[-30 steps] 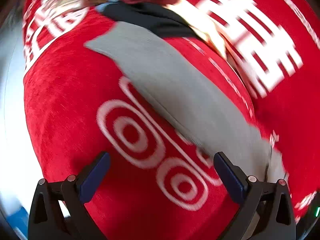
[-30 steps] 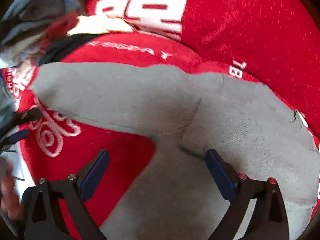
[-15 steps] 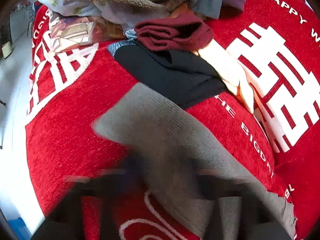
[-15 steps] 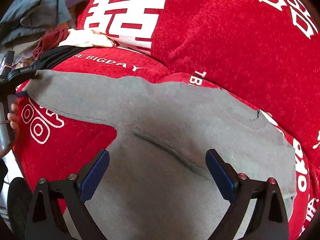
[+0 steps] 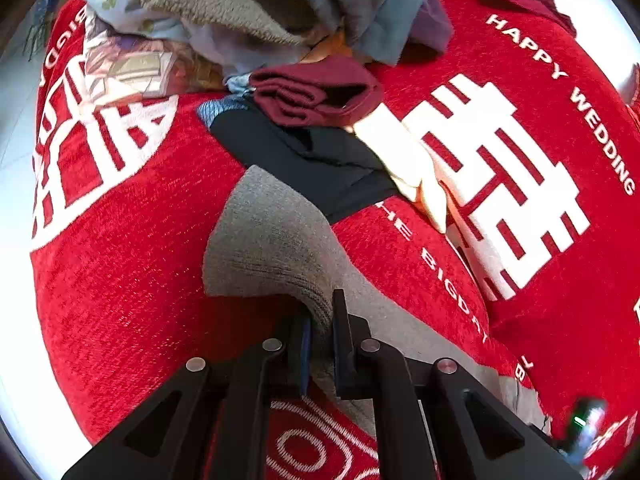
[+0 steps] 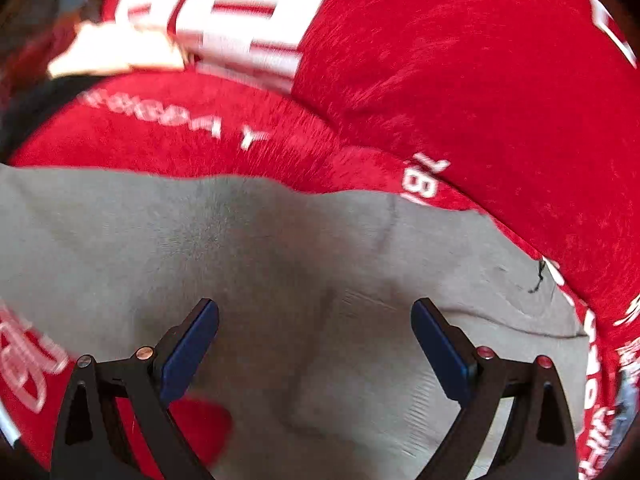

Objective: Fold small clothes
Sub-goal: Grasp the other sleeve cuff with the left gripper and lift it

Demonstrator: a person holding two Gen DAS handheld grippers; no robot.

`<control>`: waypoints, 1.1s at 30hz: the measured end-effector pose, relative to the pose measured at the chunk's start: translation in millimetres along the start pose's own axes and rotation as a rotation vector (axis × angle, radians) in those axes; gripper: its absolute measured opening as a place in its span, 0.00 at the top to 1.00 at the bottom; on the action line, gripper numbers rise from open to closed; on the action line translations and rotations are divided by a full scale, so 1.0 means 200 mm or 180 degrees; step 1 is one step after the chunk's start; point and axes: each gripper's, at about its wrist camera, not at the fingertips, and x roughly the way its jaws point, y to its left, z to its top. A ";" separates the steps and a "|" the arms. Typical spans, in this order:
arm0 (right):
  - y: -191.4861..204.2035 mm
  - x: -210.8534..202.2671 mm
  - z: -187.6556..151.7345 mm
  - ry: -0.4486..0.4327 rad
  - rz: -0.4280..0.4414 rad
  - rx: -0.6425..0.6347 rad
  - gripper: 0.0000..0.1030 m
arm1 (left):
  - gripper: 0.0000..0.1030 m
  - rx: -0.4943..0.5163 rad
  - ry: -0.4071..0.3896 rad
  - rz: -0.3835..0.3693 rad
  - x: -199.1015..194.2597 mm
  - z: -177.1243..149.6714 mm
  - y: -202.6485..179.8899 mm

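Observation:
A small grey knit garment [image 5: 272, 240] lies spread on a red cloth with white lettering [image 5: 120, 280]. My left gripper [image 5: 320, 320] is shut on the end of one grey leg, which bunches up between the fingers. In the right wrist view the garment's wider body [image 6: 280, 248] fills the lower half of the frame. My right gripper [image 6: 316, 336] is open and empty, hovering just over the grey fabric near its middle.
A pile of unfolded clothes [image 5: 280, 8] sits at the far side, with a folded maroon piece [image 5: 316, 92], a black garment [image 5: 312, 156] and a cream piece [image 5: 416, 176] beside the grey leg. White floor [image 5: 12, 120] lies beyond the cloth's left edge.
My left gripper moved forward to the grey leg's end and closed on it. My right gripper stayed open and shifted over the garment's body; its view is blurred with motion.

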 end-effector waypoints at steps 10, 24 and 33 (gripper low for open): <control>0.23 -0.30 -0.04 -0.0292 0.0824 -0.0253 0.09 | 0.91 0.0346 -0.0173 0.0091 -0.11 0.01 -0.12; -0.81 -0.22 -0.43 -0.0036 0.0629 0.0970 0.08 | 0.91 0.1314 -0.0039 -0.0215 -0.31 -0.30 -0.92; -1.33 -0.37 -0.78 -0.0273 0.0044 0.1123 0.08 | 0.91 0.2096 0.0240 -0.0611 -0.43 -0.77 -1.60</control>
